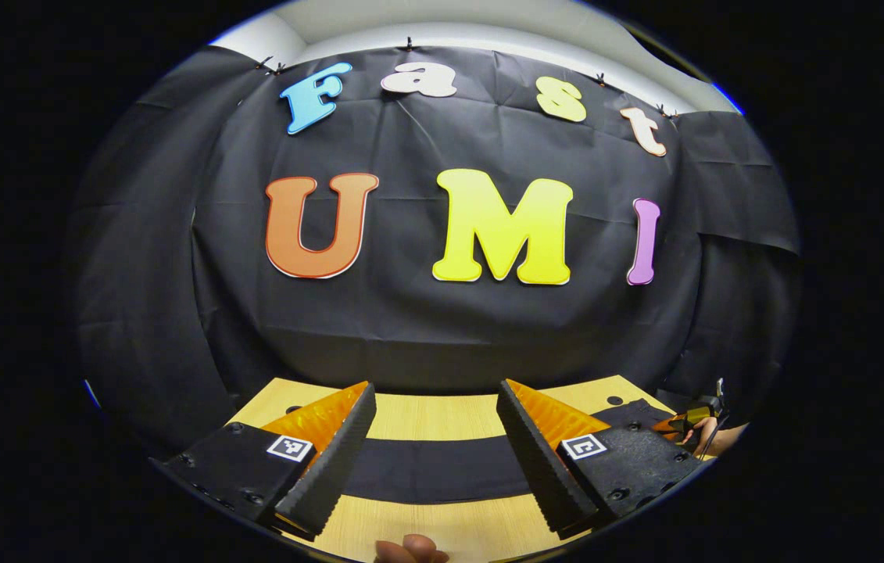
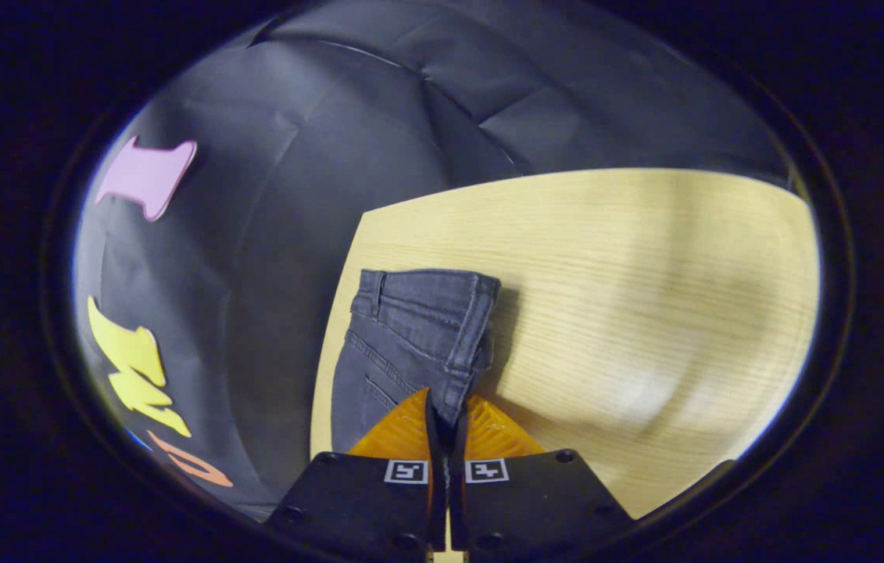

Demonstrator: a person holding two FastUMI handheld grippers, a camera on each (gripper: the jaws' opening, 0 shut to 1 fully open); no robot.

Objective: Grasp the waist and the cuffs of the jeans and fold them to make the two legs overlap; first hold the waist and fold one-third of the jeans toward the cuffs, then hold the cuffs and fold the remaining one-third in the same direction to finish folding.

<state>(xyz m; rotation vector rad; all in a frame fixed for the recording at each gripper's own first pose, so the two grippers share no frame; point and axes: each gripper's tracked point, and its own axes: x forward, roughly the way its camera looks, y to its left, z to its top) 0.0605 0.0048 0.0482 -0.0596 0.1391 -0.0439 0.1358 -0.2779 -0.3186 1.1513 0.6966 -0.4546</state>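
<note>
Dark grey jeans [image 2: 402,336] lie on the light wooden table [image 2: 645,297], the waistband [image 2: 473,320] lifted a little off the wood. My right gripper [image 2: 445,414] is shut on the waistband's near end, with both fingers pressing the denim. In the left gripper view the jeans [image 1: 426,467] run as a dark band across the table [image 1: 442,414]. My left gripper [image 1: 435,387] hovers open above that band with nothing between its fingers. Far off at the right, a hand [image 1: 711,434] holds the right gripper [image 1: 688,418] at the jeans' end.
The black cloth wall [image 1: 442,328] stands close behind the table's far edge. In the right gripper view, bare wood stretches to the right of the jeans, and the wall [image 2: 270,274] borders the table on the left. A fingertip [image 1: 410,550] shows at the bottom edge.
</note>
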